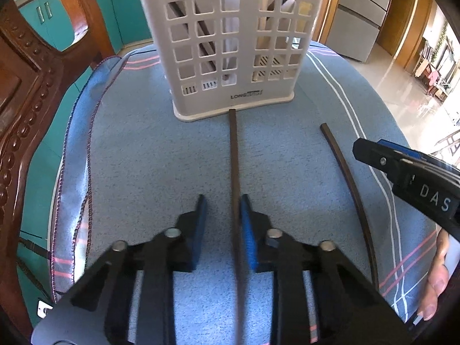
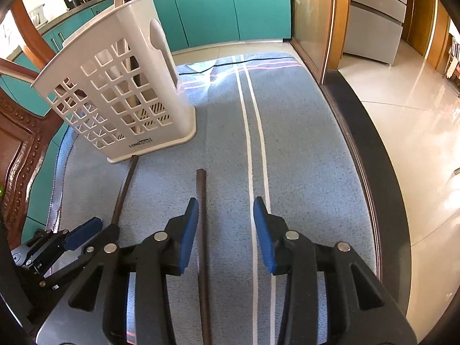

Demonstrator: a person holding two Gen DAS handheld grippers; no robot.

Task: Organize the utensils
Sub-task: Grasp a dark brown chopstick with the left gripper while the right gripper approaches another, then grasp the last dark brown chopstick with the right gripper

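Observation:
A white slotted utensil holder (image 1: 230,43) stands on the blue cloth (image 1: 143,158) with utensils inside. Two dark chopsticks lie flat in front of it. One chopstick (image 1: 234,172) runs between the fingers of my left gripper (image 1: 223,224), close to the right pad; the jaws are open. The other chopstick (image 1: 349,178) lies to its right. In the right wrist view, that second chopstick (image 2: 202,244) lies between the open fingers of my right gripper (image 2: 225,230), near the left pad. The holder (image 2: 120,92) and the left gripper (image 2: 83,233) also show there.
A carved wooden chair (image 1: 26,115) stands at the left. The cloth's right side ends at a dark table edge (image 2: 373,172) with shiny floor beyond. Teal cabinets (image 2: 230,5) are behind the table.

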